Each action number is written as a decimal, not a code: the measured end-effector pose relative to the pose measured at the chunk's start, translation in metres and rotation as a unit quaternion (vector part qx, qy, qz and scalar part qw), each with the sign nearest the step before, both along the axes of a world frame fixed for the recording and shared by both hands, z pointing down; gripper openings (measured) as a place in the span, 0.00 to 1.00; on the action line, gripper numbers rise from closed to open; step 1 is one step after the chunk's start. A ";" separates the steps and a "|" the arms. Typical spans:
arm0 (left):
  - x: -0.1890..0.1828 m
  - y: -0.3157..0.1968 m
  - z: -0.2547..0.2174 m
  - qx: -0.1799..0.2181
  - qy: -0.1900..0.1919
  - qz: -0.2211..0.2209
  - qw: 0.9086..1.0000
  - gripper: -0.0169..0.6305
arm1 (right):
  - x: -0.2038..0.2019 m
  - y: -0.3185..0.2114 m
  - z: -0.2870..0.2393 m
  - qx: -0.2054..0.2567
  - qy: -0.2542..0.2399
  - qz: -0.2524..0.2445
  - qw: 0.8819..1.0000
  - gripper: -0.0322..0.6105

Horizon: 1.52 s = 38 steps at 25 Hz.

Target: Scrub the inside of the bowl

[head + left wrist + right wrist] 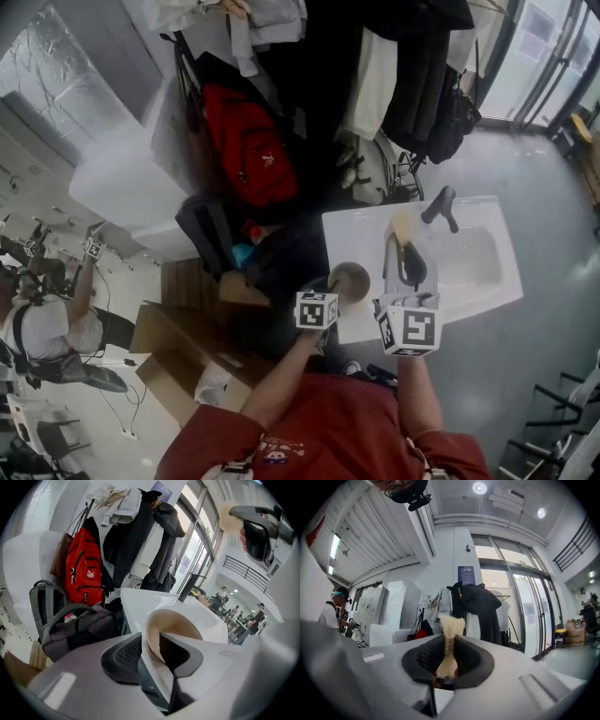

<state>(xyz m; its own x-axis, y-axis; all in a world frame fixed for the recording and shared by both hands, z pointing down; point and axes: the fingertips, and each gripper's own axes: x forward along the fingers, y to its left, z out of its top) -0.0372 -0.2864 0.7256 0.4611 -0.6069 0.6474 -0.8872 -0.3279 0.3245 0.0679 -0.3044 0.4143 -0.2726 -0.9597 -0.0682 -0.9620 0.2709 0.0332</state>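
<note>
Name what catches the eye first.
A red backpack hangs near the top of the head view. Below it, beside the white sink, the left gripper clamps the rim of a bowl, while the right gripper pinches a cream scrubber.

Tan bowl [180, 620], cream scrubber [452, 626], white sink [487, 272], red backpack [248, 150].

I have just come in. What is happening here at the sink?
A person stands at a white sink with a gripper in each hand. The left gripper is closed on the rim of a beige bowl, which it holds tilted near the sink's edge. The right gripper clamps a cream scrubbing pad over the basin. The pad is apart from the bowl, so no scrubbing is happening at this moment.
</note>
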 end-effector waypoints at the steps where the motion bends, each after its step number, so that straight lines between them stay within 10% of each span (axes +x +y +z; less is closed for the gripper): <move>1: 0.001 0.000 0.000 0.000 0.001 -0.001 1.000 0.21 | 0.001 0.000 0.000 -0.001 0.000 0.001 1.000 0.12; 22: 0.001 0.002 -0.009 0.014 -0.008 -0.013 1.000 0.07 | 0.008 0.012 -0.004 0.005 0.003 0.005 1.000 0.12; 38: 0.010 -0.025 -0.120 0.146 0.044 -0.030 0.988 0.07 | 0.019 0.024 -0.013 0.014 0.000 0.011 1.000 0.12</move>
<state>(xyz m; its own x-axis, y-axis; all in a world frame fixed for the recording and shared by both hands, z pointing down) -0.0271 -0.3110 0.6052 0.4657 -0.7896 0.3997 -0.8802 -0.3668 0.3011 0.0872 -0.2804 0.4016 -0.2516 -0.9632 -0.0947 -0.9677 0.2488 0.0401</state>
